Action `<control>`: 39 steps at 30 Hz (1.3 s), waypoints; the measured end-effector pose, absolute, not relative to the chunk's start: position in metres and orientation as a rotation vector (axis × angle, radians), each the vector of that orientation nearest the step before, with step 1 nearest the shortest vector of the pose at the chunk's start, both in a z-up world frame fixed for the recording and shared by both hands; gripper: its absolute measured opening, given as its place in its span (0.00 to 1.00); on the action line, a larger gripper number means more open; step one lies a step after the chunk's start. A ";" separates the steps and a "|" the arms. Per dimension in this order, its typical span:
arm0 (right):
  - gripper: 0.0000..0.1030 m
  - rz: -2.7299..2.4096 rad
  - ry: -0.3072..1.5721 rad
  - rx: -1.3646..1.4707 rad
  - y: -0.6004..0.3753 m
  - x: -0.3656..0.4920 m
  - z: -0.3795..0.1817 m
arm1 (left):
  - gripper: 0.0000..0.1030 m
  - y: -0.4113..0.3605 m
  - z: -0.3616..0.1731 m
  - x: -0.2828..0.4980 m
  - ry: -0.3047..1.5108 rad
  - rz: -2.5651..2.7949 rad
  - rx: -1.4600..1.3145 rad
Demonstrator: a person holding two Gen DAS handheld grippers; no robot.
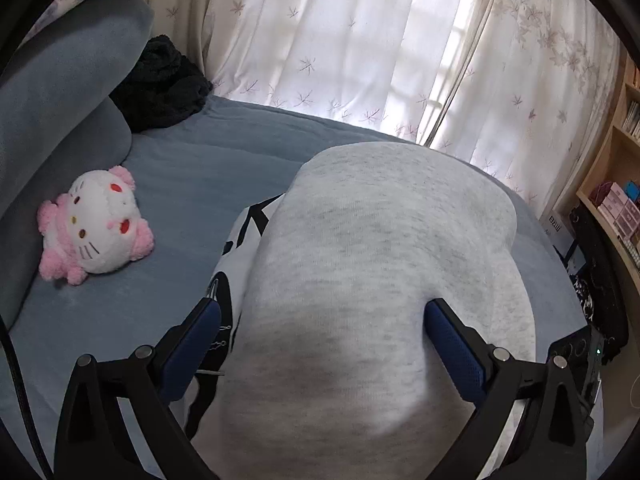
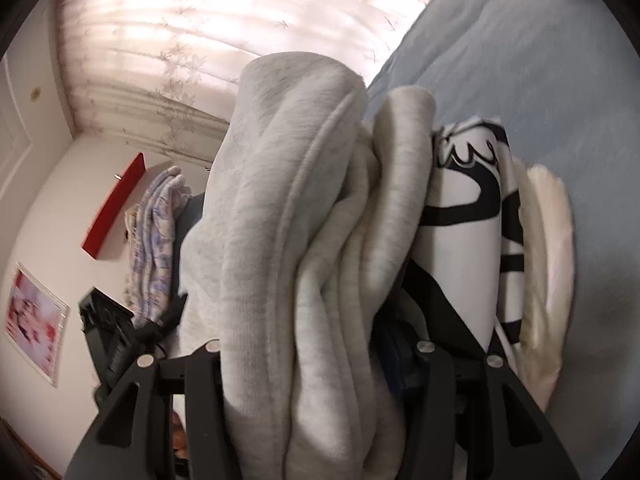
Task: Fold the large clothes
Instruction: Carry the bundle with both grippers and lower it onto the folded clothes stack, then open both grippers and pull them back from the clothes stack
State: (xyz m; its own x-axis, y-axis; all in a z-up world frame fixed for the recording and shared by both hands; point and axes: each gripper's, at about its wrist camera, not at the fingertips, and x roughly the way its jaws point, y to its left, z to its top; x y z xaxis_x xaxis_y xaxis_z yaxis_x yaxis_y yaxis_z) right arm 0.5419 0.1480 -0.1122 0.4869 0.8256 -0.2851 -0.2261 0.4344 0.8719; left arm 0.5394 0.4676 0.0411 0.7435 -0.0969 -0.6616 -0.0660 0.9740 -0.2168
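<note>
We hold our left gripper (image 1: 322, 330) spread wide over the folded light grey fleece garment (image 1: 384, 272), its blue-padded fingers (image 1: 454, 350) standing on either side of the rounded bundle; whether the pads press on the cloth we cannot tell. The garment lies on the blue-grey bed cover (image 1: 192, 184), on top of a white fabric with black markings (image 1: 244, 240) that shows at its left edge. A pink and white plush cat toy (image 1: 96, 226) sits well apart on the cover, near the grey-blue cushion (image 1: 60, 92) and a black knitted heap (image 1: 160, 84). White flower-printed curtains (image 1: 340, 40) hang behind the bed. In the right wrist view our right gripper (image 2: 316, 352) has thick folds of the same grey garment (image 2: 280, 200) bunched between its partly open black jaws, gripping them.
</note>
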 end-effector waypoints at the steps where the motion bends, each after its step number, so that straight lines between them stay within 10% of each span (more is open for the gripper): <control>1: 0.50 0.745 0.814 0.856 0.148 0.541 -0.110 | 1.00 0.466 0.041 0.539 0.724 -0.011 -0.218; 9: 0.68 0.693 0.820 0.595 0.135 0.511 -0.078 | 1.00 0.466 0.031 0.523 0.707 0.023 -0.266; 39: 0.68 0.640 0.811 0.279 0.026 0.243 0.112 | 1.00 0.298 0.147 0.213 0.776 -0.153 -0.232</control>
